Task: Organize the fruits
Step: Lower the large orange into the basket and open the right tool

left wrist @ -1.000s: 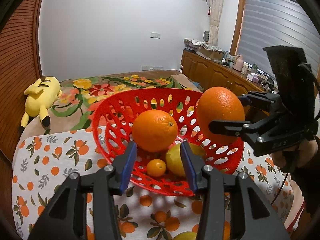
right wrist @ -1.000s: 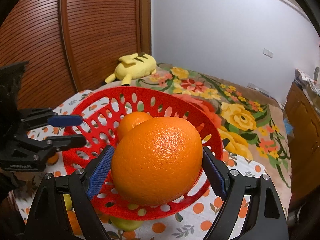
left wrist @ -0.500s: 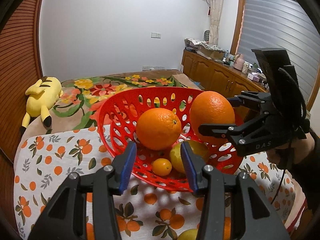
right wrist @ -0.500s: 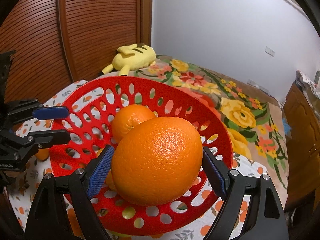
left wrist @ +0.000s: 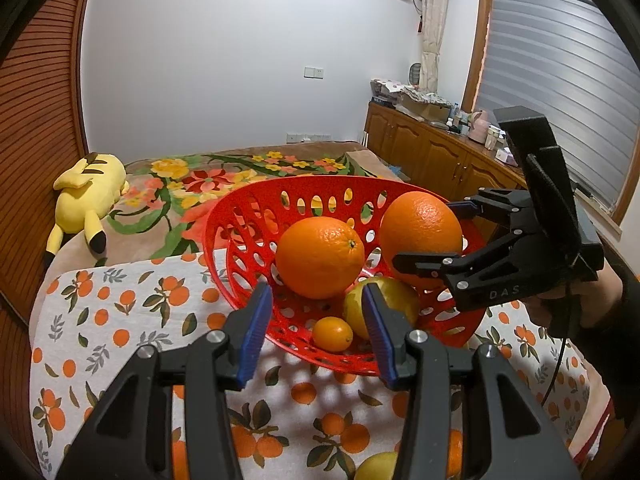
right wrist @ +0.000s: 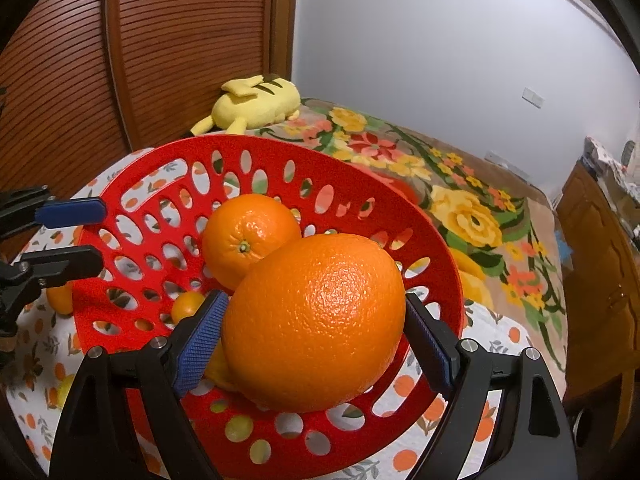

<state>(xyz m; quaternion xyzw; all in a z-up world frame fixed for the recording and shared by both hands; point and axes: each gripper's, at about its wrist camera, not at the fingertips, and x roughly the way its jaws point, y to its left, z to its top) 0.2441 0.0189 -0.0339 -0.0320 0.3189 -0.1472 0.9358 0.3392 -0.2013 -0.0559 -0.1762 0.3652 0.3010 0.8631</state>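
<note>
Between the blue-padded fingers of the right gripper [right wrist: 314, 336], low in the centre of the right wrist frame, sits a large round orange [right wrist: 314, 316] — both pads press its sides, and it hangs over the near inner wall of the red perforated plastic basket [right wrist: 132, 236]. Just up and left of it a second, smaller orange [right wrist: 248, 236] rests in the basket, with a small orange kumquat [right wrist: 187, 305] lower left. In the left wrist frame the left gripper [left wrist: 316, 334] stands at bottom centre with its jaws apart and nothing between them, just short of the basket's near rim; beyond its right finger lies a yellow lemon [left wrist: 400, 300]. The basket sits on a white cloth printed with oranges [left wrist: 120, 320] — a yellow plush toy [left wrist: 86, 196] lies at left.
</note>
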